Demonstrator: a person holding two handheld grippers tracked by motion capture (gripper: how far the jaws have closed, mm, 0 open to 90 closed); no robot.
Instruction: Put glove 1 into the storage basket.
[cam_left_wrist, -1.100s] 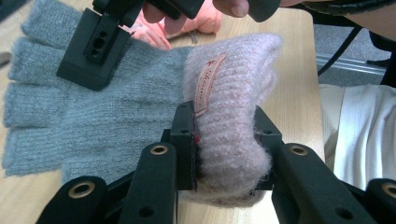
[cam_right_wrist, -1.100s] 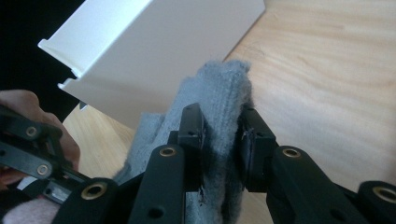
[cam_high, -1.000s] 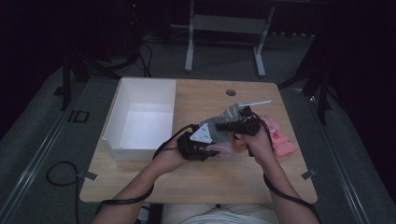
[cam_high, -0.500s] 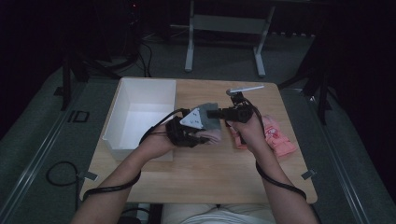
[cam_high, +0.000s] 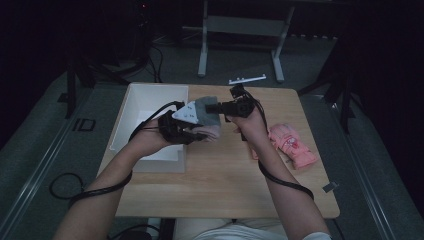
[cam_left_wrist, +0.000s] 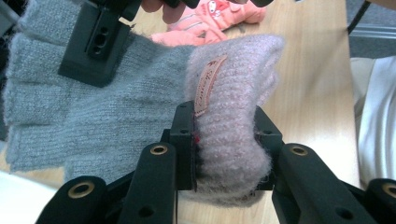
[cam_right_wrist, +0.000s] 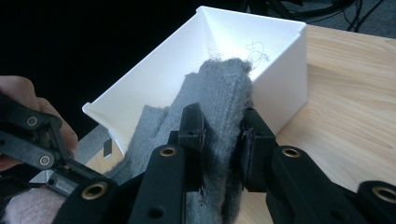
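A grey knit fingerless glove (cam_high: 209, 113) with a fuzzy pale pink cuff (cam_left_wrist: 233, 88) hangs above the table, stretched between both grippers. My left gripper (cam_left_wrist: 224, 140) is shut on the cuff, beside a small sewn label. My right gripper (cam_right_wrist: 223, 140) is shut on the grey finger end of the glove (cam_right_wrist: 219, 93). In the high view the left gripper (cam_high: 199, 134) and right gripper (cam_high: 221, 107) meet just right of the white box (cam_high: 150, 100), with the glove at the box's right wall. One jaw of the right gripper shows in the left gripper view, pressed on the grey knit.
The open white box (cam_right_wrist: 243, 32) stands at the table's left, holding only a thin loose thread. A pair of pink gloves (cam_high: 292, 146) lies on the wooden table (cam_high: 220, 190) at the right. A white strip (cam_high: 247, 79) lies on the floor beyond the far edge.
Both hands have risen and carried the glove leftward from beside the pink gloves to the box's right wall. Both grips have held.
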